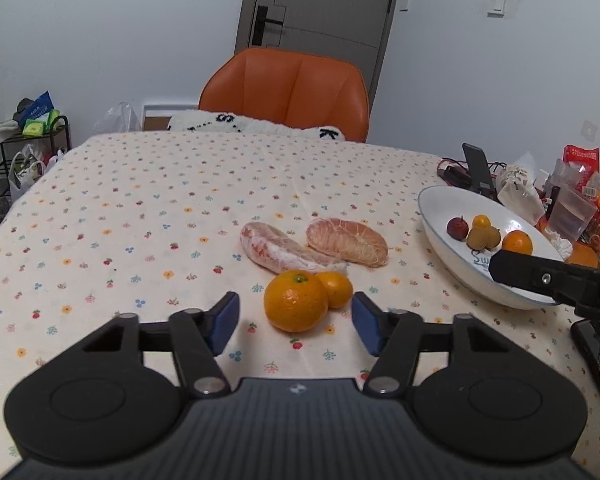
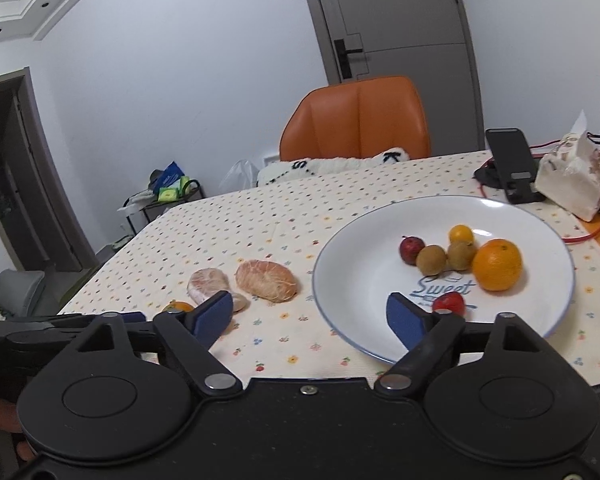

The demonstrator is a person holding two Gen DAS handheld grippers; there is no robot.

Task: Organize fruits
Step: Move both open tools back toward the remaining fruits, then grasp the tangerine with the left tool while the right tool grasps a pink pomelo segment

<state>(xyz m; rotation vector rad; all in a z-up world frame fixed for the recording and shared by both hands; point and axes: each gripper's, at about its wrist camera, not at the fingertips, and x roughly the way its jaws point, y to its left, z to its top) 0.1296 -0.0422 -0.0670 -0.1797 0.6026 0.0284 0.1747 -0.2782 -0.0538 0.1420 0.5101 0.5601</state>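
Observation:
On the flowered tablecloth a large orange [image 1: 295,301] and a smaller orange [image 1: 335,289] lie side by side just ahead of my open left gripper [image 1: 294,320], between the lines of its blue pads. Behind them rest two peeled pomelo pieces [image 1: 288,253] [image 1: 346,242]. The white plate [image 2: 352,264] at the right holds an orange [image 2: 497,265], two brown fruits [image 2: 431,260], a dark red fruit [image 2: 411,249], a small yellow fruit [image 2: 461,234] and a red fruit [image 2: 449,303]. My right gripper [image 2: 312,318] is open and empty, its right pad over the plate's near rim.
An orange chair [image 1: 286,90] stands behind the table with a white fluffy cushion [image 1: 252,124]. A black phone stand [image 2: 514,164], a tissue pack [image 2: 572,180], cables and snack bags crowd the table's right side. A rack [image 1: 24,140] with bags stands at the far left.

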